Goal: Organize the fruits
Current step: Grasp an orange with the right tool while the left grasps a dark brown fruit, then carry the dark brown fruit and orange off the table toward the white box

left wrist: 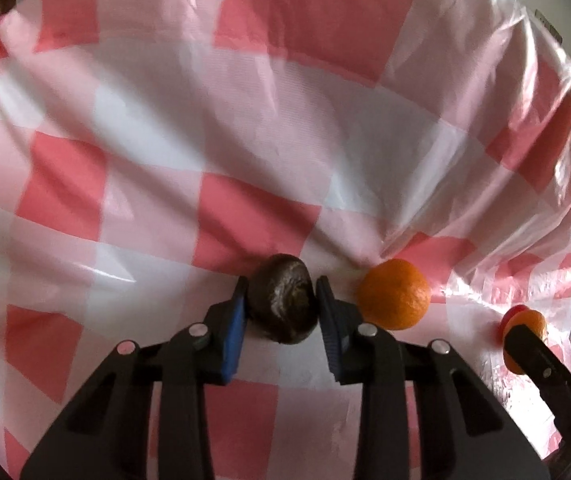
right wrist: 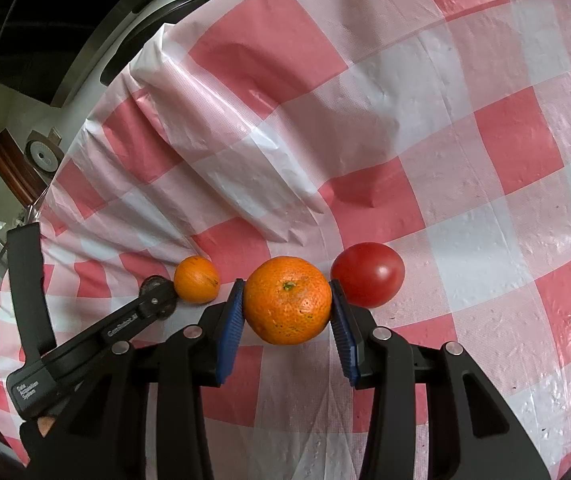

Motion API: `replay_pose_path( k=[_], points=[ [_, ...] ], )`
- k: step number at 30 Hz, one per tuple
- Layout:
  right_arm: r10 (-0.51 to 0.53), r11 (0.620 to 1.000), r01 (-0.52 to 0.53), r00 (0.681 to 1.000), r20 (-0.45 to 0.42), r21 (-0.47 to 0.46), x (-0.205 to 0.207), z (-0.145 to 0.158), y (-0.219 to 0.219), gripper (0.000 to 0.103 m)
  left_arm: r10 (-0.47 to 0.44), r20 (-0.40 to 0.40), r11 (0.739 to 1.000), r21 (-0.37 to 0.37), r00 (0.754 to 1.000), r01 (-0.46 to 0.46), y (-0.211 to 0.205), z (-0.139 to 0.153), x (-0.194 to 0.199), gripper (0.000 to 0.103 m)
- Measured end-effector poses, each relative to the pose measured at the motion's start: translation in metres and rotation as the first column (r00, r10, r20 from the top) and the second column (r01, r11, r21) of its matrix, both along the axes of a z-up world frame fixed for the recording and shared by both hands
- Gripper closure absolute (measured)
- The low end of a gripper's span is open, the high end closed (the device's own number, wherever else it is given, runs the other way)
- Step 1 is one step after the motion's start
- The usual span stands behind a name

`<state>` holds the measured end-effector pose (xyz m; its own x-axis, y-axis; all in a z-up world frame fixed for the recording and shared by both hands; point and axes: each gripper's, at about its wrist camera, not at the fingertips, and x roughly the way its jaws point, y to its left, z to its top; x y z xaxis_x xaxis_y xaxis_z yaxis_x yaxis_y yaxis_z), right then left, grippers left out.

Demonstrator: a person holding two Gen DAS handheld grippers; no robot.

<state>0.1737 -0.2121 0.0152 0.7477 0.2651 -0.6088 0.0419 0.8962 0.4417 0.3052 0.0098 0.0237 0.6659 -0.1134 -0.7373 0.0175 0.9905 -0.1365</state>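
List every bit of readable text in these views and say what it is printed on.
"GenRobot.AI": on the arm of the left gripper, seen from the right wrist; small, so the spelling is uncertain.
"Data Acquisition System": on the body of the same gripper.
Nothing is printed on the fruits or the tablecloth.

A crinkled plastic cloth (right wrist: pixel 425 128) in red, pink and white checks covered the desk and caught soft glare along its folds. Past its far left edge in the right wrist view ran a curved metal rail (right wrist: pixel 97 40), with dark space above and a wooden strip (right wrist: pixel 9 160) below.
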Motion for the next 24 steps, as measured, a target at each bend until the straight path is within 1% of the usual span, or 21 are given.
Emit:
replay_pose_path(
  k=[2, 7, 9, 11, 14, 19, 22, 24],
  points=[
    [0.004, 1.000, -0.004, 1.000, 0.002, 0.001, 0.000, -0.001, 0.000, 0.062, 0.023, 0.040, 1.000, 0.014, 0.999, -0.024, 0.000, 0.000, -0.021, 0.069],
    [0.017, 1.000, -0.018, 1.000, 0.018, 0.018, 0.002, 0.000, 0.001, 0.062, 0.107, 0.108, 0.993, -0.065, 0.988, -0.101, 0.014, 0.015, -0.040, 0.070],
    [0.017, 1.000, -0.017, 1.000, 0.025, 0.022, 0.002, 0.001, 0.001, 0.062, 0.144, 0.138, 0.987, -0.093, 0.980, -0.132, 0.022, 0.021, -0.057, 0.070],
    [0.016, 1.000, -0.017, 0.999, 0.028, 0.024, 0.001, 0.002, 0.001, 0.062, 0.171, 0.153, 0.982, -0.105, 0.973, -0.156, 0.024, 0.020, -0.070, 0.069],
    [0.016, 1.000, -0.017, 0.999, 0.035, 0.023, -0.001, 0.003, 0.001, 0.062, 0.208, 0.161, 0.973, -0.131, 0.965, -0.188, 0.037, 0.022, -0.104, 0.069],
    [0.001, 0.999, -0.003, 0.998, 0.058, 0.032, -0.005, 0.005, -0.002, 0.062, 0.230, 0.143, 0.968, -0.132, 0.963, -0.212, 0.055, 0.013, -0.158, 0.069],
    [-0.034, 0.998, 0.027, 0.992, 0.120, 0.054, -0.023, 0.010, -0.008, 0.062, 0.256, 0.148, 0.961, -0.146, 0.955, -0.235, 0.078, 0.014, -0.193, 0.069],
    [-0.038, 0.999, 0.035, 0.992, 0.121, 0.034, -0.038, 0.012, -0.005, 0.062, 0.265, 0.158, 0.958, -0.155, 0.951, -0.241, 0.086, 0.018, -0.210, 0.069]
  ],
)
